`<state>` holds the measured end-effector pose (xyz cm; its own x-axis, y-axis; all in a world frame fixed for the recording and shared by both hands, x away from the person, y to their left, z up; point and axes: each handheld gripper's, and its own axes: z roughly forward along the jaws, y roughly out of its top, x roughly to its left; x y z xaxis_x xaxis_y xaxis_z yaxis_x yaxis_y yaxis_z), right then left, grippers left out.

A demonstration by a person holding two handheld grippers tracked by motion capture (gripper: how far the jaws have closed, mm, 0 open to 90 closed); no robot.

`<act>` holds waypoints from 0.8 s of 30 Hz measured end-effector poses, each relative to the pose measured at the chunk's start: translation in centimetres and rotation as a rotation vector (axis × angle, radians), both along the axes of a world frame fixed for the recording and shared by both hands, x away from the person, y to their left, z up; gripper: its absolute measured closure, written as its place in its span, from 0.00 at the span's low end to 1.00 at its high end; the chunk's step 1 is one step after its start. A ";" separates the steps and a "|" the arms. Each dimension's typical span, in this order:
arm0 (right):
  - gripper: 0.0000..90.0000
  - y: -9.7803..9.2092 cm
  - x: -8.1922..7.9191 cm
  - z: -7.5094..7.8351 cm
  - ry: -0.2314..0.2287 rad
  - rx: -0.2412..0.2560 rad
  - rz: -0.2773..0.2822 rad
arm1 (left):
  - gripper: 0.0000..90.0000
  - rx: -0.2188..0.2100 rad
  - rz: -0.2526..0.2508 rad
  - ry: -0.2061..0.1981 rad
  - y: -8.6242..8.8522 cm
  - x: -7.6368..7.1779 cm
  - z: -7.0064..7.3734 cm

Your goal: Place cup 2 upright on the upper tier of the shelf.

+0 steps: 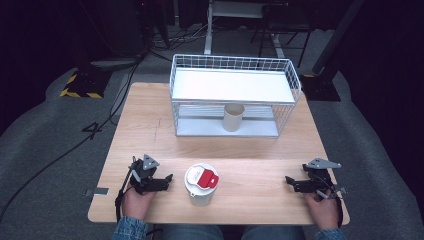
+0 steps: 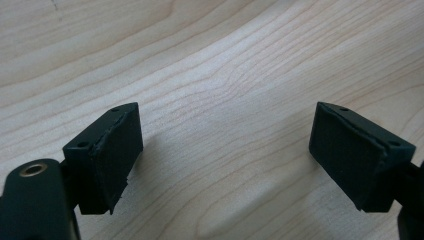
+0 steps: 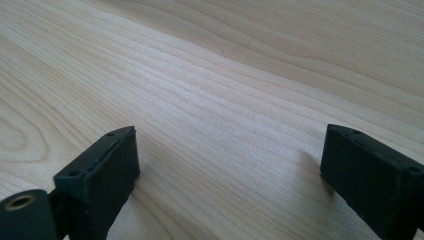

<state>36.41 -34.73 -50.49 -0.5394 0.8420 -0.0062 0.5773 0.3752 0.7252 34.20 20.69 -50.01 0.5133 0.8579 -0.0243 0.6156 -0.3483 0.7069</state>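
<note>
Wooden table (image 1: pixel 150 130): two cups (image 1: pixel 201 184) (image 1: pixel 233 117), one wire rack (image 1: pixel 235 95).

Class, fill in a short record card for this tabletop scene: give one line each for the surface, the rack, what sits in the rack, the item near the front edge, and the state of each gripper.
Surface: wooden table
Rack: white wire shelf rack, two levels, toward the table's far edge
In rack: beige cup, upright on the lower level; upper level bare
Front item: white cup with red-and-white lid, upright, between the grippers
Left gripper: open, jaws wide apart over bare wood
Right gripper: open, jaws wide apart over bare wood
</note>
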 end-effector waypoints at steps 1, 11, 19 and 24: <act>0.10 0.0 0.0 0.0 0.000 0.000 0.000 | 0.16 -0.002 -0.002 -0.007 0.1 -0.1 0.2; 0.10 0.0 0.0 0.0 0.000 0.000 0.000 | 0.16 -0.084 -0.030 -0.077 0.7 -2.3 2.4; 0.10 0.0 0.0 0.0 -0.001 -0.001 -0.004 | 0.15 -0.164 -0.133 -0.207 0.3 -5.3 4.5; 0.10 0.0 0.1 0.0 -0.001 -0.001 -0.005 | 0.14 -0.188 -0.179 -0.257 -0.2 -6.7 5.0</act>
<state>36.46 -34.70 -50.50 -0.5356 0.8444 -0.0076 0.5786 0.3735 0.7250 27.54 20.52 -45.04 0.6648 0.7466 -0.0238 0.3508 -0.2840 0.8923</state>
